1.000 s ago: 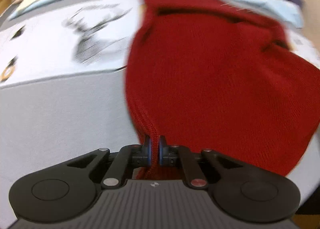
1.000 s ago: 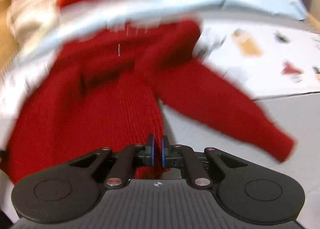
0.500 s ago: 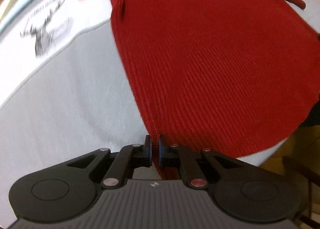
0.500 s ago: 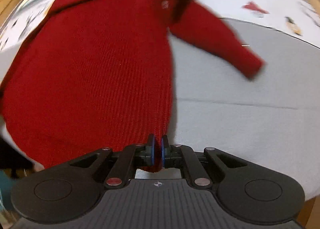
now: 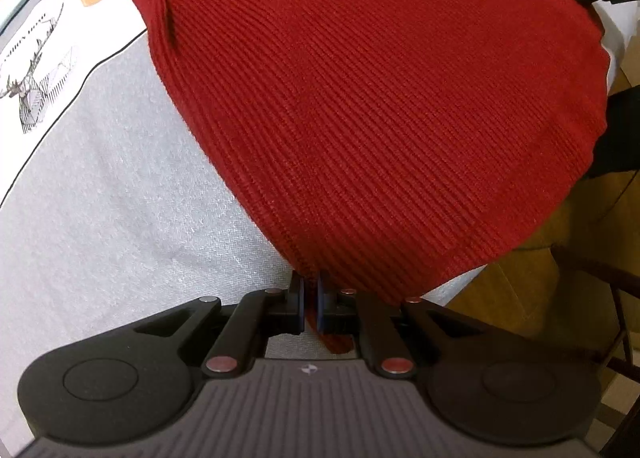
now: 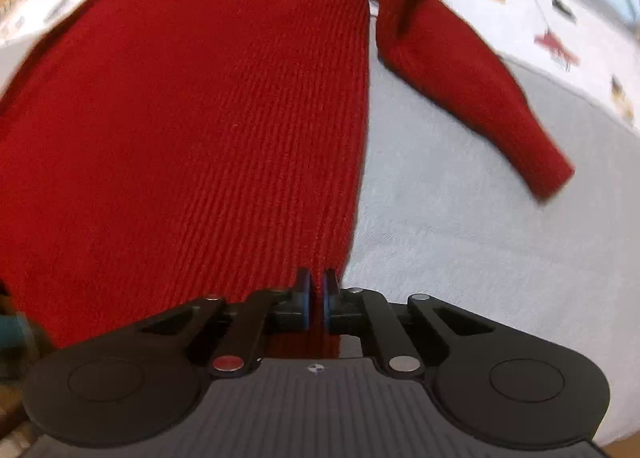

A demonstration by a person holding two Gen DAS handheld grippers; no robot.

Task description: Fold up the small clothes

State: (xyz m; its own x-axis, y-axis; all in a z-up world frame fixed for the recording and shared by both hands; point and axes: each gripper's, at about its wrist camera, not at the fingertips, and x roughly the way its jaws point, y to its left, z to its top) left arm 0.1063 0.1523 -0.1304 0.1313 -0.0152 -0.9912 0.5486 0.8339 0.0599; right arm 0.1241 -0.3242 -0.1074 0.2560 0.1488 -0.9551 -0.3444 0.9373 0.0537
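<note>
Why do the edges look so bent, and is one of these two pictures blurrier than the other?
Left wrist view: the lens bulges the red ribbed knit sweater and curves the grey cloth-covered table, but the knit ribs are sharp. Right wrist view: same bulge, softer; the sweater's sleeve and the printed white cloth are smeared. Lighting is even in both views, without glare.

From the left tongs [image 5: 309, 300], bare grey cloth of the desk [image 5: 100, 197] lies open from 9 to 11 o'clock; the red sweater [image 5: 380, 97] fills 12 to 2. From the right tongs [image 6: 315, 300], cloth is free at 1 to 3, with the sleeve [image 6: 472, 81] crossing at 1 o'clock.
</note>
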